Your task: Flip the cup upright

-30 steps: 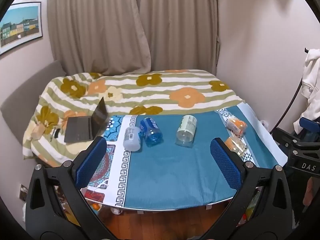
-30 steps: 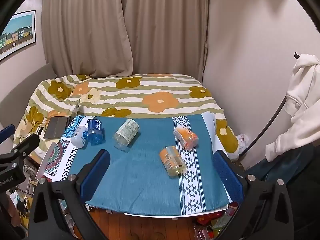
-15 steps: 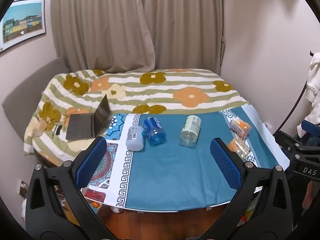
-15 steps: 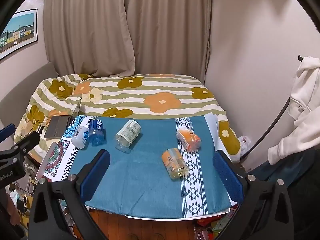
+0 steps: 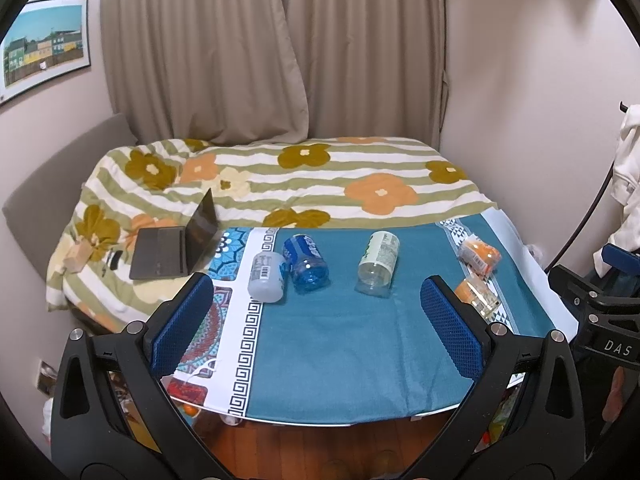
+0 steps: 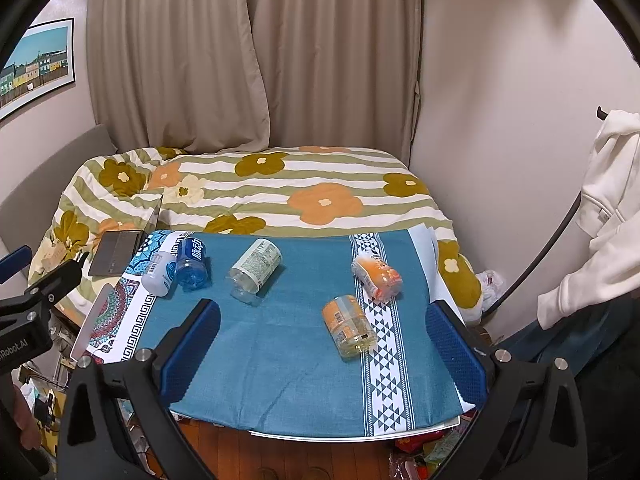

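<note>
Both the left gripper (image 5: 316,322) and the right gripper (image 6: 322,346) hang wide open and empty above the near edge of the teal tablecloth (image 6: 280,352). On it five cups lie on their sides: a white cup (image 5: 266,271) touching a blue cup (image 5: 306,258) at far left, a clear green-labelled cup (image 5: 378,260) mid-table, and two orange cups (image 6: 350,326) (image 6: 376,277) at right. Beyond, an open laptop (image 5: 176,246) rests on what looks like a flowered bedspread (image 5: 320,176).

We note an open laptop (image 5: 172,248) on the flowered bedspread (image 5: 320,184), just past the table's far left corner. Beige curtains (image 5: 272,52) hang behind the bed, and a framed picture of coloured houses (image 5: 44,44) hangs on the left wall. A white hoodie (image 6: 600,208) hangs at the right. The table carries a teal patterned cloth (image 6: 280,340).
</note>
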{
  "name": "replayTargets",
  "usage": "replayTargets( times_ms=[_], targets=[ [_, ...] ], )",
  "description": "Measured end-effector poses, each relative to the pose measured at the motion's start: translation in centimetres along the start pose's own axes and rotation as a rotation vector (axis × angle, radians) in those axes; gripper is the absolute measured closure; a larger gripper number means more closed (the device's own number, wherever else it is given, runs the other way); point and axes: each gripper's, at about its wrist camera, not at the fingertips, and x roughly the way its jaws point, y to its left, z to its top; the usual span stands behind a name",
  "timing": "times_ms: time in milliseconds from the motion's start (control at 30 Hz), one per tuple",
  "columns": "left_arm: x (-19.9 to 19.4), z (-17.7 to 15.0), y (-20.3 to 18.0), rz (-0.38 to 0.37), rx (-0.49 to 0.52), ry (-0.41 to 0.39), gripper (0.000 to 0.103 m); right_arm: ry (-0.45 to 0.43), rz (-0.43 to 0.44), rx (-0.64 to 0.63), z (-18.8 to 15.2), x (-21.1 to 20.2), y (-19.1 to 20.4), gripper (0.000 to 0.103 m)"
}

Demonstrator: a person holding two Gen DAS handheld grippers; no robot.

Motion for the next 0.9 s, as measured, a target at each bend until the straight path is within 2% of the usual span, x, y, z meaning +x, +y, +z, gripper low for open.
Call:
replayTargets(
  times_ms=[900],
  targets=[
    [0.44,0.21,-0.15,-0.002,-0.005,0.013,0.0,0.0,0.023,0.008,0.08,0.3,0.12,0.001]
  ],
)
